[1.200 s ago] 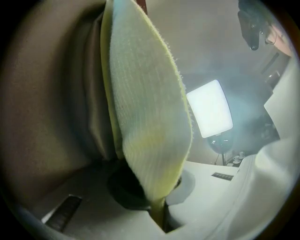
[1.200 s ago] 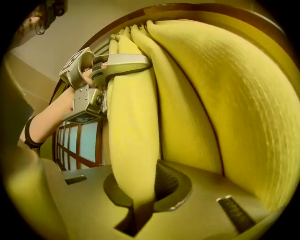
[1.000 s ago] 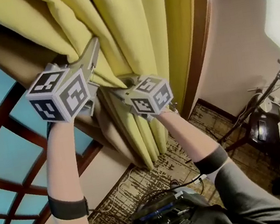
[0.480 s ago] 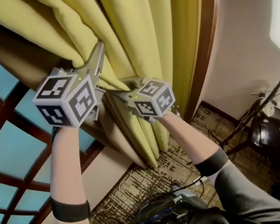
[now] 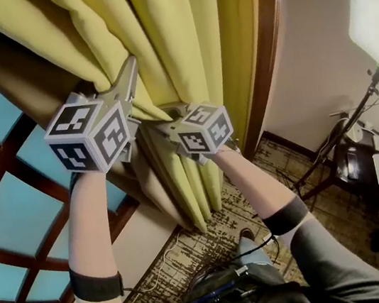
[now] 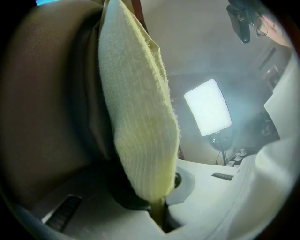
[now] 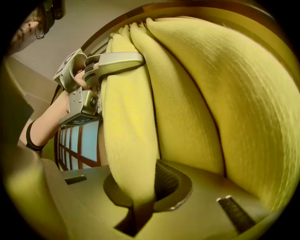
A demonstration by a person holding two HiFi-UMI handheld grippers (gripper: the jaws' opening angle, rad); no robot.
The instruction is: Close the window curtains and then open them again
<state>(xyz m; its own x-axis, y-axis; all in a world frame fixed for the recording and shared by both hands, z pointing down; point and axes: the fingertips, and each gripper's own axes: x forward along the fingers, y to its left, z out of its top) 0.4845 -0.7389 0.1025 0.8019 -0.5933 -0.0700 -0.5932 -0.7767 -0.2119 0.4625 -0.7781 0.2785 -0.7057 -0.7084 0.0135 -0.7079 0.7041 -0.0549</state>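
Observation:
A yellow curtain hangs bunched against the wooden window frame, with a brown lining behind it. My left gripper is shut on a fold of the curtain's edge. That fold rises out of the closed jaws of the left gripper in the left gripper view. Just below and to the right, my right gripper is shut on another fold. This yellow fold is pinched in the right gripper, and the left gripper shows above it.
The window with brown wooden bars fills the left. A patterned carpet with a white cable lies below. At the right stand a tripod, a dark table with cups, and a bright light panel.
Both grippers keep their hold on the curtain folds in about the same place. Only the head view has shifted slightly.

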